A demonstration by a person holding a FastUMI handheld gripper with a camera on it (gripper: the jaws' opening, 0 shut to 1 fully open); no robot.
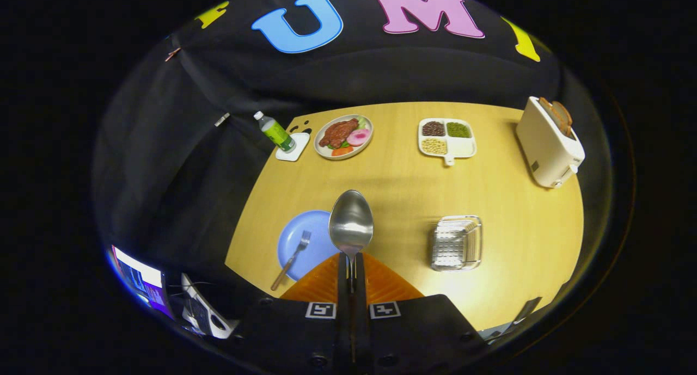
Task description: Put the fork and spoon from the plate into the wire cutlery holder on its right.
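The wire cutlery holder (456, 243) stands on the wooden table (517, 222), well to the right of the blue plate (297, 239); nothing can be made out inside it. On the plate lies the fork (292, 258), its tines toward the plate's middle and its handle running out over the near rim. Farther back, a divided tray (446, 137) holds three kinds of beans or grains in separate compartments, with one compartment bare. A round plate of food (343, 136) carries meat and vegetables, a bottle (275, 131) stands on a white coaster (293, 147), and a toaster (549, 142) has bread in its slots. The gripper (351, 266) is raised above the table, its fingers pressed together on the handle of the spoon (351, 222) — the bowl points forward, between plate and holder.
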